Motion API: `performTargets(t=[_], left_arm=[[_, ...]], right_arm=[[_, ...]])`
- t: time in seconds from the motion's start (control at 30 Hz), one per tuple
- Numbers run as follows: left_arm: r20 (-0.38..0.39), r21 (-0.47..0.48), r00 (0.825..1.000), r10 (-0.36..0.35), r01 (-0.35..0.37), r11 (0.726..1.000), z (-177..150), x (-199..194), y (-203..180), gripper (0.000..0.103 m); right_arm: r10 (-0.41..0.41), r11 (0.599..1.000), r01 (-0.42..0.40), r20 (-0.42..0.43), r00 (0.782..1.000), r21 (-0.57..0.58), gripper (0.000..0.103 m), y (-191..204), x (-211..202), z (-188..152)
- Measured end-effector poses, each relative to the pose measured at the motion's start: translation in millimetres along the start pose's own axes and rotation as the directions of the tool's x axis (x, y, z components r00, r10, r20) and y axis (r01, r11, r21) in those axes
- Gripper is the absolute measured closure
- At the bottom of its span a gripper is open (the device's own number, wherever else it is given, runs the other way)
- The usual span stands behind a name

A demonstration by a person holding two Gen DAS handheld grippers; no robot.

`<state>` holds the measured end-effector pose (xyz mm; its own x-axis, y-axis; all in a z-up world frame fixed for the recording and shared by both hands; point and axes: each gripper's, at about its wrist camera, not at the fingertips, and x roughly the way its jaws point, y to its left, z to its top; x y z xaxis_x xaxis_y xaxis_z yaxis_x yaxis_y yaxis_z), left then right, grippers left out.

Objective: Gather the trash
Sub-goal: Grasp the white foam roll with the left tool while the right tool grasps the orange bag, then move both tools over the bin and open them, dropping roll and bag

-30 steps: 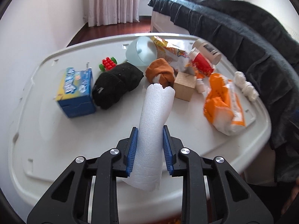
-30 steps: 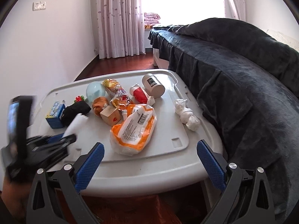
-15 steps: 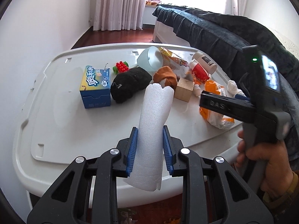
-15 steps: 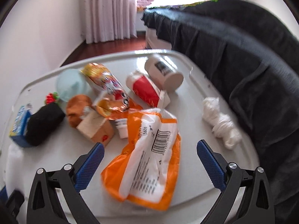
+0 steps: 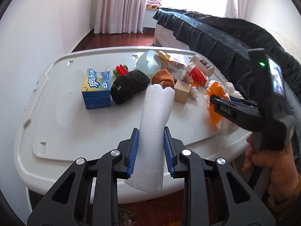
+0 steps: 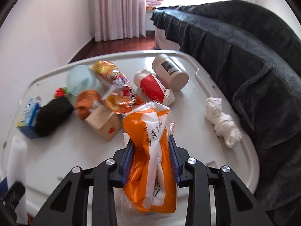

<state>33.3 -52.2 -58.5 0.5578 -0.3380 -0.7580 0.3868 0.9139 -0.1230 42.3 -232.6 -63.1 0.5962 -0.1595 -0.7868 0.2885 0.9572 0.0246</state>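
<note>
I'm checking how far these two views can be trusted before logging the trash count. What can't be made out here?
- Right gripper fingertips, left wrist view: hidden behind the orange bag and its own body.
- Blue box and black sock, right wrist view: motion-blurred, print unreadable.
- Foam piece lower end, left wrist view: whether it touches the table is unclear.
- No trash bin appears in either view.

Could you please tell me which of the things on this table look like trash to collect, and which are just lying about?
Trash, in my judgement:
white foam piece, held in the left gripper
orange plastic bag, held in the right gripper
crumpled tissue
snack wrapper
red carton

Probably just lying about:
wooden block
black sock
blue tissue box
toy bricks
</note>
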Motion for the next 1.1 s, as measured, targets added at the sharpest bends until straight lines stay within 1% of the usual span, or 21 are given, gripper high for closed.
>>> performTargets(t=[0.1,0.2,0.27,0.37,0.47,0.53,0.7,0.8,0.83,0.87,0.9,0.93,0.97,1.0,1.07,1.1], left_arm=[[0.012,-0.014,1.000,-0.004,0.004,1.000,-7.0,-13.3,0.1,0.077],[0.013,-0.022,1.000,-0.007,0.007,1.000,-16.9,-28.1,-0.9,0.077],[0.014,-0.019,1.000,-0.003,0.003,1.000,-25.6,-39.3,-2.5,0.077],[0.009,-0.007,1.000,0.004,-0.003,1.000,-39.9,-54.6,-4.5,0.077],[-0.003,-0.012,1.000,0.002,-0.002,1.000,-57.2,-68.0,-3.0,0.077],[-0.032,-0.010,0.999,-0.002,0.001,1.000,-70.6,-73.0,-1.9,0.077],[-0.125,-0.007,0.992,-0.010,0.009,1.000,-102.5,-75.8,-0.5,0.074],[-0.188,-0.011,0.982,-0.016,0.015,1.000,-118.6,-73.2,-0.9,0.073],[-0.206,-0.013,0.978,-0.019,0.016,1.000,-123.5,-72.5,-0.9,0.071],[-0.226,-0.014,0.974,-0.018,0.015,1.000,-127.5,-71.3,-0.6,0.067],[-0.240,-0.021,0.971,-0.021,0.016,1.000,-130.9,-70.9,0.2,0.056],[-0.253,-0.030,0.967,-0.014,0.007,1.000,-133.2,-69.9,1.5,0.046],[-0.261,-0.031,0.965,0.008,-0.017,0.999,-134.5,-69.5,1.8,0.030],[-0.265,-0.024,0.963,0.046,-0.054,0.998,-135.0,-69.6,1.7,0.024],[-0.249,-0.006,0.965,0.080,-0.084,0.996,-132.6,-71.8,1.6,0.024],[-0.236,-0.003,0.968,0.089,-0.092,0.996,-131.0,-73.3,2.5,0.024]], right_arm=[[0.032,0.999,-0.032,0.023,0.999,-0.023,0.068,4.0,-26.2,-6.6],[0.073,0.996,-0.070,0.053,0.996,-0.061,0.068,9.7,-62.3,-18.6],[0.103,0.993,-0.099,0.057,0.993,-0.065,0.068,11.3,-77.6,-25.7],[0.140,0.987,-0.136,0.041,0.989,-0.083,0.068,14.1,-103.0,-46.9],[0.175,0.978,-0.176,-0.019,0.984,-0.108,0.067,19.8,-115.9,-77.7],[0.194,0.973,-0.201,-0.071,0.978,-0.112,0.067,21.5,-118.7,-100.2],[0.192,0.966,-0.220,-0.191,0.963,-0.135,0.067,27.4,-113.5,-147.4],[0.172,0.965,-0.216,-0.264,0.949,-0.147,0.064,30.6,-106.4,-173.9],[0.164,0.966,-0.213,-0.286,0.944,-0.148,0.059,31.6,-104.6,-181.7],[0.156,0.966,-0.209,-0.307,0.939,-0.149,0.050,31.3,-101.2,-185.8],[0.151,0.969,-0.204,-0.317,0.936,-0.141,0.046,30.3,-99.4,-189.1],[0.141,0.974,-0.189,-0.313,0.939,-0.129,0.040,27.3,-98.6,-189.2],[0.139,0.976,-0.182,-0.306,0.942,-0.119,0.033,24.2,-98.5,-186.2],[0.138,0.978,-0.176,-0.291,0.947,-0.110,0.031,21.4,-100.2,-183.0],[0.132,0.985,-0.155,-0.238,0.962,-0.081,0.023,13.2,-107.5,-175.2],[0.139,0.985,-0.157,-0.214,0.967,-0.071,0.022,10.2,-111.0,-171.8]])
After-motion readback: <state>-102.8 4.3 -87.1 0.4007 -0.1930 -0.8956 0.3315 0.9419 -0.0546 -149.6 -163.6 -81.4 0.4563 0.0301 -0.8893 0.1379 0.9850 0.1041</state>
